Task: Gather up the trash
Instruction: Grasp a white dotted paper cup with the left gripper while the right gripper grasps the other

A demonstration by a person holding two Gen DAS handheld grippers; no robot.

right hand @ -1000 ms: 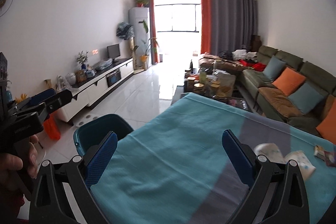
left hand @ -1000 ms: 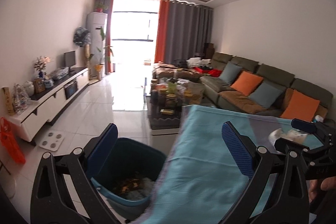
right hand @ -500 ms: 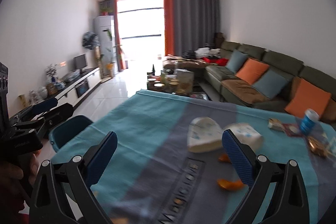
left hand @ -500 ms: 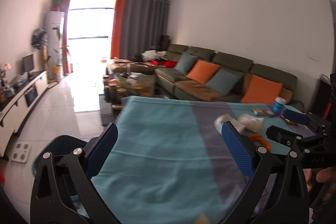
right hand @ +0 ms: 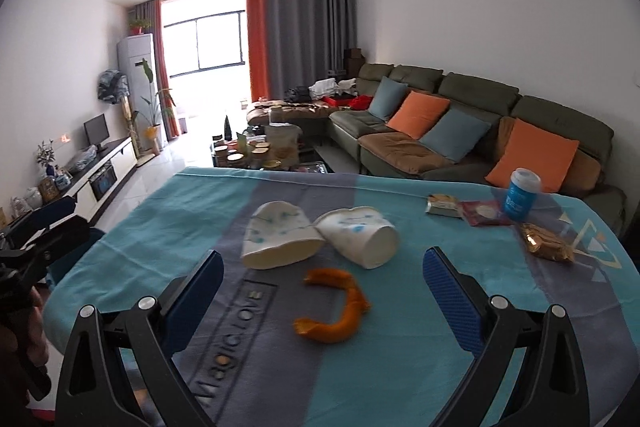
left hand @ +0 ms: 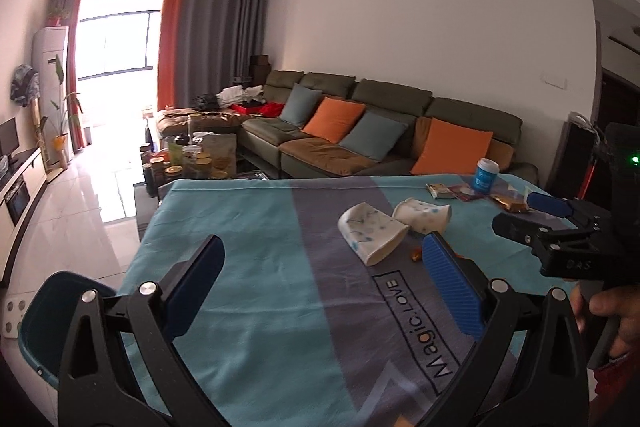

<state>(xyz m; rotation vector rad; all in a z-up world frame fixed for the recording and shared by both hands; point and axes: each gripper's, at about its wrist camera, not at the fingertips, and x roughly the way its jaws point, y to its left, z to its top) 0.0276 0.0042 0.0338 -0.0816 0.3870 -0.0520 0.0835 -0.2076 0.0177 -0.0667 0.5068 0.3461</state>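
A: Where does the trash lie from the right gripper (right hand: 323, 287)?

B: An orange peel (right hand: 335, 309) lies on the teal and grey tablecloth (right hand: 208, 211) right between its two blue fingers, a little toward the 12 o'clock side of the tips, and neither finger touches it. Two crushed paper cups (right hand: 320, 233) lie on their sides, touching each other, at 12 o'clock beyond the peel.

A: And its jaws?

B: Spread wide, empty.

A: Anything else out there?

B: At 1 to 2 o'clock a blue cup (right hand: 522, 193) stands upright near the far edge, with a small packet (right hand: 441, 205) and a red wrapper (right hand: 484, 213) just beside it, and a gold foil wrapper (right hand: 546, 243) nearer.

A: The left gripper (left hand: 322, 275)?

B: Released too, holding nothing, over bare cloth. From it the paper cups sit at 1 o'clock, past the right fingertip; only a bit of the peel shows behind that finger. The dark blue bin (left hand: 52, 301) is at 9 o'clock, on the floor just beside the table edge.

A: Can you see each gripper from the other?

B: Yes, the right one at 3 o'clock in the left view, held by a hand (left hand: 610, 315).
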